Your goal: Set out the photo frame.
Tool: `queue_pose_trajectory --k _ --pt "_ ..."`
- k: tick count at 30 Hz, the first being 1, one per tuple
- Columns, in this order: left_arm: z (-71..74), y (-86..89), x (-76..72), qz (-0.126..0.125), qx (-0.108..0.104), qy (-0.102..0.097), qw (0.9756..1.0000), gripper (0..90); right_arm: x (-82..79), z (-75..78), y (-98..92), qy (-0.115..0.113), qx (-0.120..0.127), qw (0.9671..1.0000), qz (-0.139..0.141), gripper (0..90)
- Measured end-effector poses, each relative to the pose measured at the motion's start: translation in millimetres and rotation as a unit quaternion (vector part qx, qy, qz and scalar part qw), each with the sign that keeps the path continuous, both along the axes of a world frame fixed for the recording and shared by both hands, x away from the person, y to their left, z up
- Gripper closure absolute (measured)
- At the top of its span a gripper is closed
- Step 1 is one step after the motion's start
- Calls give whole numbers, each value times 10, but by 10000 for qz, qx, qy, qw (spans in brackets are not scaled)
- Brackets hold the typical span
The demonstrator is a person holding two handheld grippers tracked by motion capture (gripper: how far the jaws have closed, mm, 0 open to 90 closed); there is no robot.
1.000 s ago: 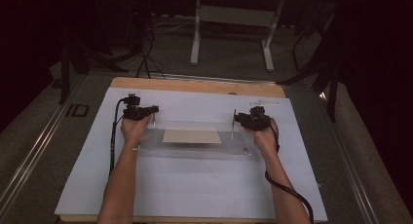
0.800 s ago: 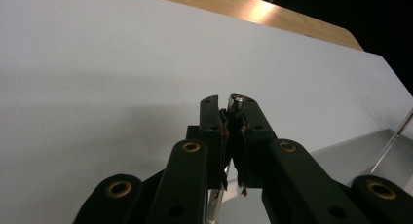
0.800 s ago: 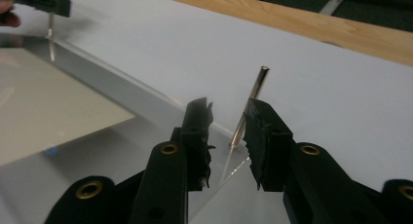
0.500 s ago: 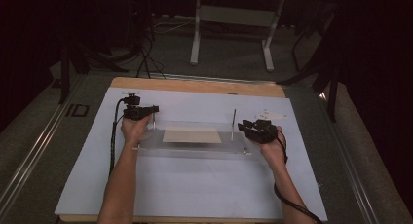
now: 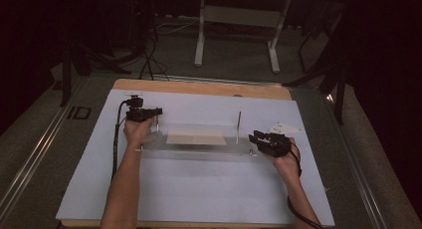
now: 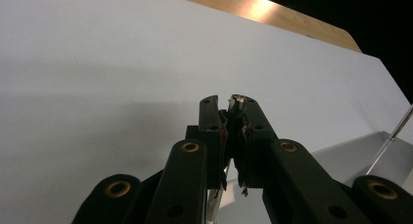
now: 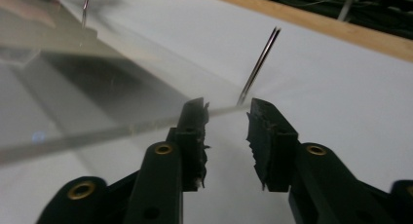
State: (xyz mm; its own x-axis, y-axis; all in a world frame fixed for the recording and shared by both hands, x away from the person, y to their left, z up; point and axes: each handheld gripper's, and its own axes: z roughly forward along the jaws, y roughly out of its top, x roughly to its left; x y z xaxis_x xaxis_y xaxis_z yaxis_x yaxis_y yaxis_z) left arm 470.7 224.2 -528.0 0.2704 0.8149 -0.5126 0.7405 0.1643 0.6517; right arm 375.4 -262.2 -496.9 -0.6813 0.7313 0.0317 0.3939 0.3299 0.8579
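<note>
Since the earlier frames, the right gripper (image 5: 255, 137) has drawn away from the upright right pin (image 5: 239, 125) toward the near right corner of the clear acrylic tray (image 5: 199, 152), and its jaws have just been opening, with nothing between them. The left gripper (image 5: 155, 111) has stayed at the left pin (image 5: 157, 123), jaws closed on it.

Edges and room: the tray lies mid-bench on a white sheet (image 5: 199, 194); the sheet has broad bare areas in front of and to both sides of the tray, and a strip of wooden bench (image 5: 199, 87) shows along its far edge. A tan card (image 5: 195, 138) lies flat inside the tray. A small white paper scrap (image 5: 284, 126) sits just beyond the right gripper.

View differences: the right gripper view shows the jaws (image 7: 226, 118) parted at the tray's near rim (image 7: 97, 134), with the right pin (image 7: 258, 65) leaning beyond the gap. The left gripper view shows the jaws (image 6: 230, 104) pressed together on a metal tip, with the tray corner (image 6: 360, 156) at lower right.

Pose: both forearms enter from the near edge; the left hand (image 5: 139, 131) reaches forward, and the right hand (image 5: 284, 157) is angled inward.
</note>
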Motion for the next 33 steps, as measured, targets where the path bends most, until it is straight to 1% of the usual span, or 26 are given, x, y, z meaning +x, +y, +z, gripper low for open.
queue_pose_trajectory --k 2,3,4,5,6,7,8,9,10,11,12,13,14,15,16,17,18,19,20,21,22,23,24,26,33 --pt "1 0 1 2 2 5 10000 829 -14 -38 -8 -19 -71 10000 53 647" --pt "1 0 1 2 2 5 10000 829 -14 -38 -8 -19 -71 10000 53 647" --pt "2 -2 0 1 4 8 10000 829 -37 -73 -10 -37 -66 9999 152 646" --pt "2 -2 0 1 4 8 10000 829 -37 -73 -10 -37 -66 9999 152 646" --pt "1 -1 1 -1 2 8 10000 829 -44 -87 -14 -35 -146 9997 215 631" --pt "0 -1 1 4 -9 9 10000 829 -44 -87 -14 -35 -146 9997 215 631" --pt "-1 -1 2 10 -23 13 10000 828 -51 -92 -11 -30 -154 9993 335 616" --pt "-1 0 1 9 -24 12 10000 828 -51 -92 -11 -30 -154 9993 335 616" --pt "-1 -1 0 5 -21 13 10000 828 -62 -103 18 -64 -195 9988 452 587" --pt "-1 -1 0 5 -21 13 10000 828 -62 -103 18 -64 -195 9988 452 587" --pt "-1 0 -1 4 -24 11 10000 827 -70 -103 56 -142 -207 9979 593 552" --pt "-1 0 -1 4 -24 11 10000 827 -70 -103 56 -142 -207 9979 593 552" --pt "-1 0 -1 5 -28 14 10000 827 -77 -87 98 -255 -207 9969 720 512" --pt "-1 0 -1 5 -28 14 10000 827 -77 -87 98 -255 -207 9969 720 512" --pt "-2 1 -1 6 -35 15 10000 826 -84 -63 143 -415 -210 9960 766 481" --pt "-2 1 -1 6 -35 15 10000 826 -84 -63 143 -415 -210 9960 766 481" --pt "-3 1 1 17 -43 24 10000 826 -92 -41 187 -565 -217 9947 835 448" --pt "-3 1 1 17 -43 24 10000 826 -92 -41 187 -565 -217 9947 835 448" --pt "-4 3 2 10 -52 27 10000 825 -107 -34 228 -690 -218 9930 939 443" --pt "-4 3 2 10 -52 27 10000 825 -107 -34 228 -690 -218 9930 939 443" --pt "-6 3 0 6 -68 23 10000 825 -118 -37 261 -778 -223 9912 1046 458" --pt "-6 3 0 6 -68 23 10000 824 -118 -37 261 -778 -223 9912 1046 458" --pt "-7 6 -1 5 -75 28 10000 824 -120 -39 282 -768 -161 9905 1131 475" --pt "-8 8 0 9 -91 40 10000 823 -111 -39 294 -763 -122 9902 1163 478" --pt "-9 9 -6 -20 -91 -2 10000 818 -97 -30 290 -691 -65 9906 1181 479"
